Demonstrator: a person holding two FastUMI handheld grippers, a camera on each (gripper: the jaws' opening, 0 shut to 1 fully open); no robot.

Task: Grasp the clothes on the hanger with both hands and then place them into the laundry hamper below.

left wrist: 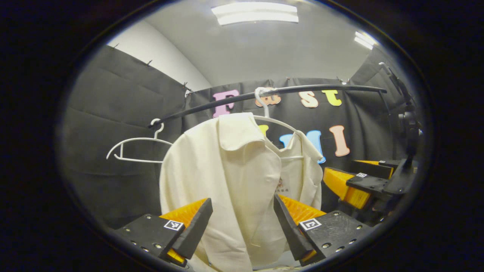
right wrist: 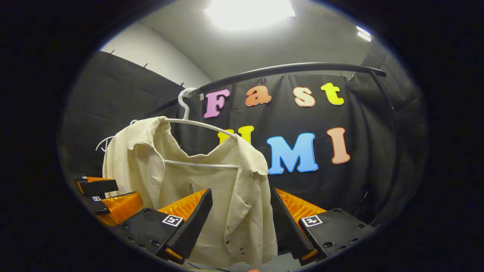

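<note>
A cream shirt (left wrist: 234, 170) hangs on a white hanger (left wrist: 276, 121) from a black rail (left wrist: 321, 88). My left gripper (left wrist: 242, 206) is open, its two fingers standing either side of the shirt's front panel without pressing it. In the right gripper view the same shirt (right wrist: 181, 177) drapes over the hanger (right wrist: 200, 123). My right gripper (right wrist: 240, 194) is open too, with the shirt's right front edge hanging between its fingers. The right gripper (left wrist: 359, 185) appears off to the right in the left gripper view, and the left gripper (right wrist: 106, 198) sits low at the left in the right gripper view.
An empty white hanger (left wrist: 136, 149) hangs farther left on the rail (right wrist: 287, 68). Black cloth walls close in behind and on both sides. A dark stand (left wrist: 408, 124) rises at the right edge.
</note>
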